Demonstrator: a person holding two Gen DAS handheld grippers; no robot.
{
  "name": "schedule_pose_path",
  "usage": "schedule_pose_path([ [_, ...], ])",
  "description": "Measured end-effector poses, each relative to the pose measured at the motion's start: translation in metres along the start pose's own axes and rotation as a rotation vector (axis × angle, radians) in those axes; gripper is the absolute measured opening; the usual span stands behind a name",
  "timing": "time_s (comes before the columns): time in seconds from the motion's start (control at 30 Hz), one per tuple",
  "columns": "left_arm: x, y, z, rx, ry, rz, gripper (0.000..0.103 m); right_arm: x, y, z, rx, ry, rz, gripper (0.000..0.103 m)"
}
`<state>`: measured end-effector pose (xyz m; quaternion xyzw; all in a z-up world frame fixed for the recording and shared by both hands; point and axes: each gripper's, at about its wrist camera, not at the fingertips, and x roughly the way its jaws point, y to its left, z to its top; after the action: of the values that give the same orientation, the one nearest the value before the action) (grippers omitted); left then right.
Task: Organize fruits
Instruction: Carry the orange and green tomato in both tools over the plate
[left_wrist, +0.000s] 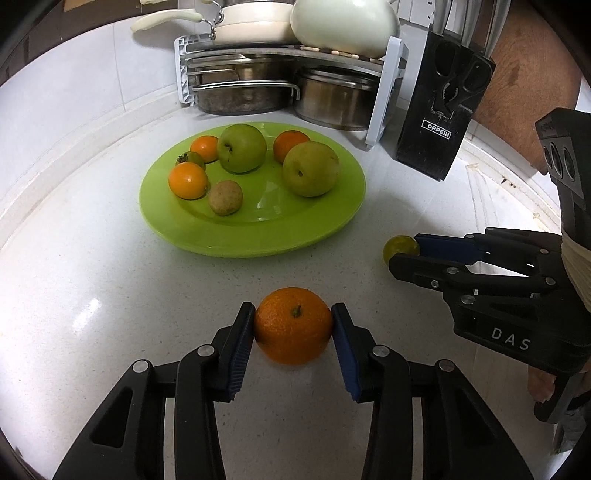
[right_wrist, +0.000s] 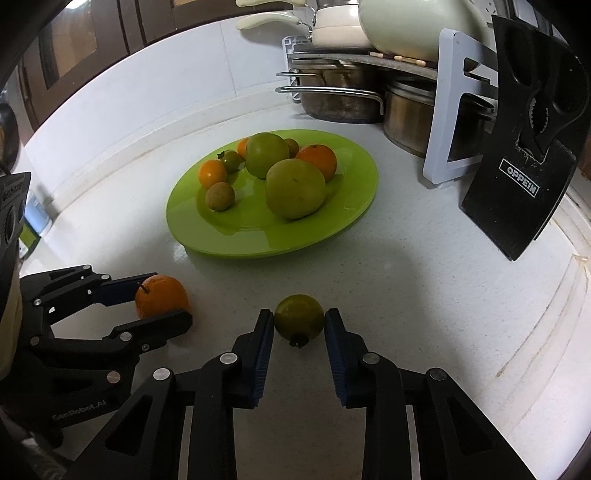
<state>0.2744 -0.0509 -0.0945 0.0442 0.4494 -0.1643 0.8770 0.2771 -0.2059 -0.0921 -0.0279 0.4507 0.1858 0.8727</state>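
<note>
On the pale speckled stone worktop (left_wrist: 92, 295), near the front, the left tool (left_wrist: 293, 321) is clenched on a round orange with a small green stem (left_wrist: 293, 325); its blue ribbed pads (left_wrist: 236, 354) press against the fruit's two sides, and the orange sits on the surface. Just to its right, the right tool (right_wrist: 299, 321) grips a small round olive-green fruit with a dark stem end (right_wrist: 298, 318) in the same way, pads touching both flanks, fruit resting on the surface. The left wrist view shows that green fruit only partly, behind the right tool's fingertips.

Behind both, well apart from them, lies a round lime-green plastic plate (left_wrist: 332, 221). It carries two large green apples (left_wrist: 242, 147), three smaller oranges (left_wrist: 187, 181), a small brownish round fruit (left_wrist: 225, 197) and a small green fruit with a dark calyx (left_wrist: 190, 158). The two apples stand near the middle and right of the plate; the small fruits cluster on its left side.

Further back, against the white tiled wall, a white-sided rack (left_wrist: 384, 103) holds steel pots (left_wrist: 332, 99) below and cream-coloured cookware (left_wrist: 343, 26) above. Beside it on the right leans a black knife block with a white label (left_wrist: 439, 122).
</note>
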Motion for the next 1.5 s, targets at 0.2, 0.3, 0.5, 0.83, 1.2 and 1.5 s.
schedule_pose_path([
  [0.2,-0.009,0.0,0.001,0.005,-0.019,-0.004,0.041,-0.01,0.003,0.0,0.0,-0.022,-0.002,0.03],
  [0.3,-0.016,-0.001,0.001,0.006,-0.033,-0.005,0.041,-0.017,0.005,0.0,-0.003,-0.033,-0.001,0.03],
  [0.5,-0.03,0.001,0.002,0.007,-0.065,0.0,0.041,-0.03,0.011,0.002,-0.007,-0.061,0.003,0.03],
  [0.83,-0.055,0.003,0.013,0.026,-0.138,0.015,0.041,-0.048,0.021,0.017,-0.013,-0.132,0.004,0.03],
  [1.2,-0.058,0.013,0.034,0.032,-0.184,0.034,0.041,-0.052,0.019,0.041,-0.007,-0.174,0.005,0.026],
  [1.5,-0.043,0.01,0.02,0.032,-0.128,0.024,0.041,-0.031,0.012,0.018,0.006,-0.079,0.012,0.033],
])
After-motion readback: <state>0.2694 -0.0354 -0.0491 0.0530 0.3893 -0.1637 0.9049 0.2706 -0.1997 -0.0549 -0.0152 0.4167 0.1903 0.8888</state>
